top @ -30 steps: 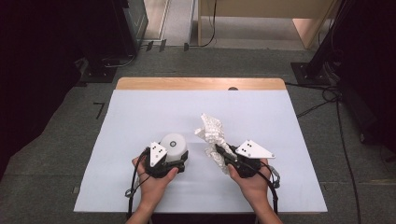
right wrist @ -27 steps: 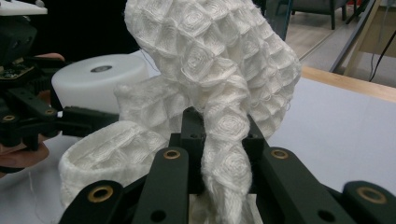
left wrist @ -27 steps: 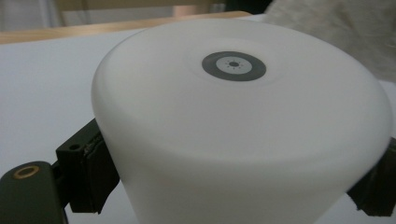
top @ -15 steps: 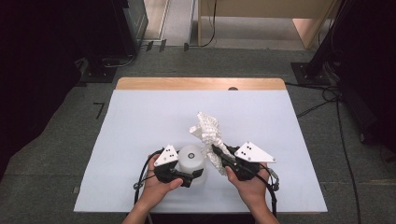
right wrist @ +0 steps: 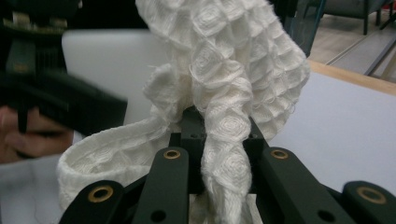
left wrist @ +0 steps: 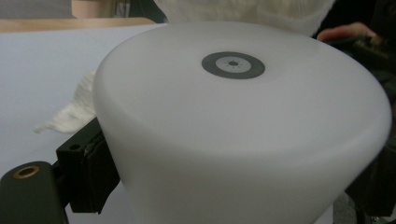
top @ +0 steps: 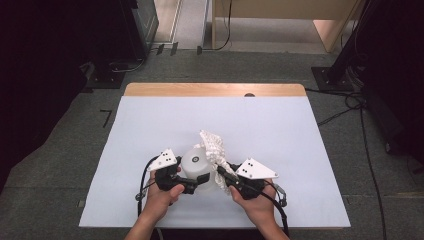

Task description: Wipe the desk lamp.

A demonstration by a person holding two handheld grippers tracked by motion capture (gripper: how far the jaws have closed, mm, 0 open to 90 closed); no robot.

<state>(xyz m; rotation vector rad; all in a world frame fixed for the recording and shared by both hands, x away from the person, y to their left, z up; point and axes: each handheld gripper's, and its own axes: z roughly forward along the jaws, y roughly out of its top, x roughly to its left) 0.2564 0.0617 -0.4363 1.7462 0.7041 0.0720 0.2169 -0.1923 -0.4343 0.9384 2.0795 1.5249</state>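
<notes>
A white frosted plastic cup [top: 195,165] with a grey ring mark on its base is held just above the table, base up. My left gripper [top: 192,182] is shut on its sides; in the left gripper view the cup [left wrist: 243,140] sits between the black pads [left wrist: 91,172]. My right gripper [top: 223,175] is shut on a white waffle-weave cloth [top: 212,145], which stands up from the jaws and leans against the cup's right side. In the right gripper view the cloth [right wrist: 229,70] is pinched in my right gripper [right wrist: 222,135], with the cup's white wall behind it.
The table is covered by a pale sheet [top: 280,130], with a wooden strip [top: 215,90] along its far edge. Black stands and cables sit on the grey floor at the far left and right. Both hands work near the table's front edge.
My left gripper has carried the cup to the right and a little up, bringing it against the cloth. My right gripper has shifted the cloth slightly left toward the cup.
</notes>
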